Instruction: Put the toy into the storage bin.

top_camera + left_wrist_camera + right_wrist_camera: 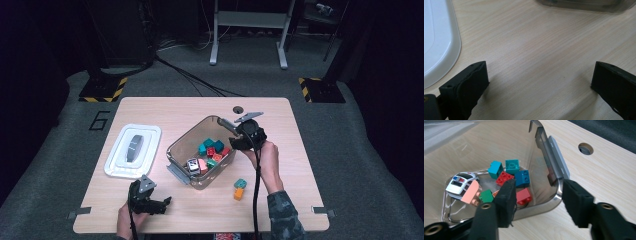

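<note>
Table (pixel 150 107) carries a clear plastic bin (pixel 176 146), used here as the landmark. Its white lid (pixel 133 150) lies flat just left of the bin, off and apart from it.

Bin holds most of the load: teal, red, pink and green bricks (pixel 506 177) plus a toy police car (pixel 461 183) at the near end. 2 bricks sit outside, stacked just right of the bin near the table's front: teal on top (pixel 240 183), orange under it (pixel 239 193).

Right gripper (pixel 235 141) sits at the bin's right rim. In the right gripper view its jaws straddle the bin wall (pixel 549 167), 1 inside and 1 outside, part open, pads not pressing on it and nothing held.

Left gripper (pixel 162 203) hovers low in front of the bin, near the lid's front corner (pixel 439 50), jaws wide, empty, bare tabletop between them.

Judgement: loading looks mostly done. Left to do: the 2 outside bricks go in, probably then the lid goes on.
</note>
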Motion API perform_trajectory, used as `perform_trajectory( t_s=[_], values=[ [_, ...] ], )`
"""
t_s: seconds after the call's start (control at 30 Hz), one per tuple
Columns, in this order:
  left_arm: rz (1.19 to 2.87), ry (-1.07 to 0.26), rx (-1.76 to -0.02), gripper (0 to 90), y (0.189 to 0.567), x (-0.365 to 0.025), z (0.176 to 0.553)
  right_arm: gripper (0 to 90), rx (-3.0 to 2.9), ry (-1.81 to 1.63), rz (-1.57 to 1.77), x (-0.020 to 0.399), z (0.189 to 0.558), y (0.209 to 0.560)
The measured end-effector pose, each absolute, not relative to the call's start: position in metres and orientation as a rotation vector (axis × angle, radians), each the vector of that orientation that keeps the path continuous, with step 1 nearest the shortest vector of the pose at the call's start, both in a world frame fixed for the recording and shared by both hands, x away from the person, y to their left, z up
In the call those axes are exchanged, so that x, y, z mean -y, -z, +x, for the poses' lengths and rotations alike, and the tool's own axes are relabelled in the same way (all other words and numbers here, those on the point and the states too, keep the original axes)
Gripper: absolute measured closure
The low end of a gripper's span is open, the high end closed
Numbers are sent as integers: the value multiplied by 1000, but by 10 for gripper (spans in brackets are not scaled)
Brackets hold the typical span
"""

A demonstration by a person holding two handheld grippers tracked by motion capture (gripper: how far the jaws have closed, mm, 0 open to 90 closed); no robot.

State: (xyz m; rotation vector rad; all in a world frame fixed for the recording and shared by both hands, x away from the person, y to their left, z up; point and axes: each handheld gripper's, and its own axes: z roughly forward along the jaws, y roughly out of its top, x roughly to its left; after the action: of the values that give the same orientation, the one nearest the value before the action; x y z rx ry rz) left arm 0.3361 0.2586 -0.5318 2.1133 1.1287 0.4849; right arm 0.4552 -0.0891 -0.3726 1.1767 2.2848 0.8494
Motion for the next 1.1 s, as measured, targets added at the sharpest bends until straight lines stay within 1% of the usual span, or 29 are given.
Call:
perform_trajectory(
  t_s=[0.03,0.07,0.13,0.2,0.23,0.27,0.37,0.6,0.8,0.87,1.1],
  values=[
    [2113,-485,-1129,8,532,-259,336,406,-2285,-849,1177,89,455,373],
    [2113,-485,-1129,8,532,-259,336,356,-2272,-872,1187,93,450,373],
    [2117,-487,-1126,8,532,-259,336,314,-2265,-886,1187,97,444,373],
    [2118,-491,-1125,8,532,-259,336,285,-2253,-907,1181,100,438,373],
    [2118,-491,-1125,8,532,-259,336,285,-2253,-907,1181,100,438,373],
    [2116,-489,-1127,8,532,-259,336,243,-2244,-930,1188,104,429,374],
    [2114,-488,-1125,8,532,-259,336,207,-2246,-944,1176,110,422,376],
    [2120,-492,-1123,8,532,-259,336,161,-2277,-928,1205,121,413,387],
    [2113,-488,-1127,8,532,-259,336,136,-2317,-908,1254,129,405,407],
    [2114,-487,-1129,8,532,-259,336,132,-2320,-907,1262,129,405,409],
    [2111,-487,-1128,8,532,-259,336,95,-2360,-895,1321,130,398,435]
  ],
)
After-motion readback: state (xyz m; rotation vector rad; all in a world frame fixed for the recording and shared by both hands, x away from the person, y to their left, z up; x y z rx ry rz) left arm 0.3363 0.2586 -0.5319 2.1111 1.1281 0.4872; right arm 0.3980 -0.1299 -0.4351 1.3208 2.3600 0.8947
